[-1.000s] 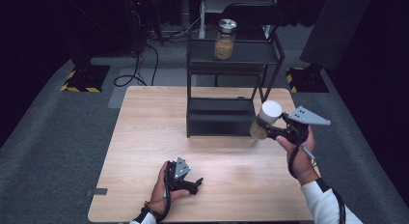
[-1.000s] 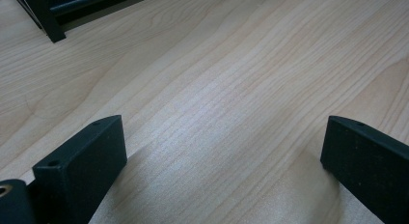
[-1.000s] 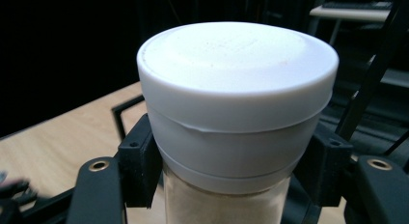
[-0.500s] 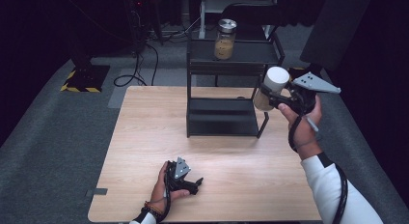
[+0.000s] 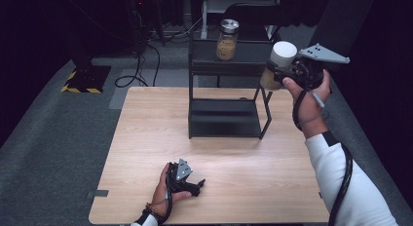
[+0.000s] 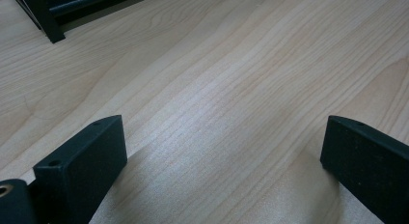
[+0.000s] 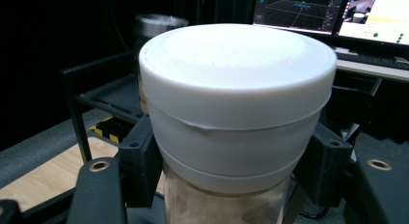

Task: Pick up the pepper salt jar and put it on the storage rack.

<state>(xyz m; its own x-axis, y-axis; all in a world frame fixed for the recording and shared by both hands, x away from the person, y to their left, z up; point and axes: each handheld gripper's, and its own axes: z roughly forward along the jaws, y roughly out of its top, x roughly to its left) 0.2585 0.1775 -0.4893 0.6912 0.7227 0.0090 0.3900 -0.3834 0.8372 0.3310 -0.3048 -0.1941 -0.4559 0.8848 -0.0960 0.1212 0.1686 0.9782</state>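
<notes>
A pale wooden table [image 5: 146, 153] stands on grey carpet, seen from above on the person's side. At the middle of its far edge stands a black metal rack [image 5: 224, 116] with two shelves, the lower one close to the tabletop and the upper one raised on thin legs. On the upper shelf, toward its left end, a glass jar with a metal lid [image 5: 227, 40] stands upright, holding something tan. Beyond the table's far left corner, cables trail across the floor beside a yellow and black striped base. The person's right arm, in a white sleeve, comes up from the near right corner of the table and holds the right gripper [image 5: 281, 74] in the air beside the right end of the rack's upper shelf, level with that shelf. Its jaws are clamped on a jar with a white lid [image 5: 278, 64], which is upright and clear of the table; the jaws press on either side just below the lid [image 7: 236, 84], above the jar's tan contents. The left hand rests on the table near the middle of its near edge, holding the left gripper [image 5: 198, 183] against the wood. Its jaws stand wide apart with bare tabletop between them, and a foot of the rack [image 6: 48, 21] shows well beyond them.
</notes>
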